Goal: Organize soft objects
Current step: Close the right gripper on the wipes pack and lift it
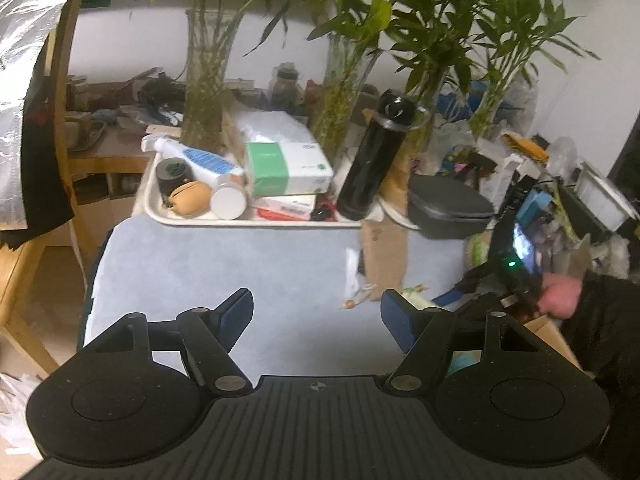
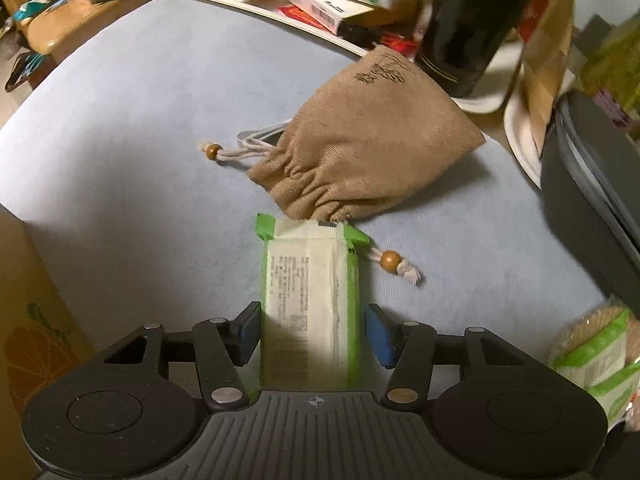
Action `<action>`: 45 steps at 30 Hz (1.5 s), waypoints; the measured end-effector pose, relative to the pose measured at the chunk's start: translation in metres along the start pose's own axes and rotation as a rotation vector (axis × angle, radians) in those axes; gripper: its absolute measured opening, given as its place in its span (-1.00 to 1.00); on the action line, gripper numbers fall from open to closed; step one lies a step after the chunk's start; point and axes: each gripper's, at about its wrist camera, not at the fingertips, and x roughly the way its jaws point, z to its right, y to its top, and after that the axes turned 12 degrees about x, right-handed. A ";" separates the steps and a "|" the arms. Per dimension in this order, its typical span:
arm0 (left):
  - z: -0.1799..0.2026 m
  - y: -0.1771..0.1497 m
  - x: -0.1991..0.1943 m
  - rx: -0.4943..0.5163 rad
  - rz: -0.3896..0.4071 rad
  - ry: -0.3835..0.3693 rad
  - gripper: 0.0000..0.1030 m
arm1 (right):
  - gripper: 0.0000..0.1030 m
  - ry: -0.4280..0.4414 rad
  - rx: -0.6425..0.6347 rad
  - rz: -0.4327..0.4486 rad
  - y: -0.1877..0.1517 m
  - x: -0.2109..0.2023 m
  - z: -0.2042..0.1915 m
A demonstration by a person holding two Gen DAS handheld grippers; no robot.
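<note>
Lower centre of the right wrist view: the right gripper straddles a green-edged tissue pack below the drawstring pouch, one pad touching, the other just clear; squeezing comes next; the left gripper hangs open, empty.

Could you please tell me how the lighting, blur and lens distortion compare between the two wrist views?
Left wrist view: dim, soft overall, the person's hand smeared, corners vignetted, the cream plastic tray bowed by the fisheye. Right wrist view: brighter, the tan drawstring cloth pouch crisp, a pale glare patch on the green-and-white wrapped packet, the black bottle blurred at the edge.
</note>
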 end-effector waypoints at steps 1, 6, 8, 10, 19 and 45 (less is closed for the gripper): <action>0.002 0.002 -0.001 0.005 0.001 0.002 0.36 | 0.00 0.001 0.012 0.001 -0.001 -0.002 0.002; 0.012 0.011 -0.003 0.026 0.001 0.010 0.36 | -0.03 -0.003 0.053 0.011 -0.003 -0.003 0.007; 0.016 0.016 -0.006 0.034 0.000 0.009 0.36 | -0.03 -0.004 0.067 0.027 -0.005 -0.012 0.012; 0.019 0.021 -0.008 0.041 0.001 0.005 0.36 | -0.03 0.000 0.085 0.057 -0.008 -0.026 0.018; 0.037 0.050 0.010 0.095 -0.030 -0.044 0.36 | -0.03 -0.011 0.225 0.233 -0.033 -0.092 0.027; 0.063 0.103 0.145 0.230 -0.214 -0.132 0.35 | -0.03 0.005 0.459 0.429 -0.076 -0.150 0.034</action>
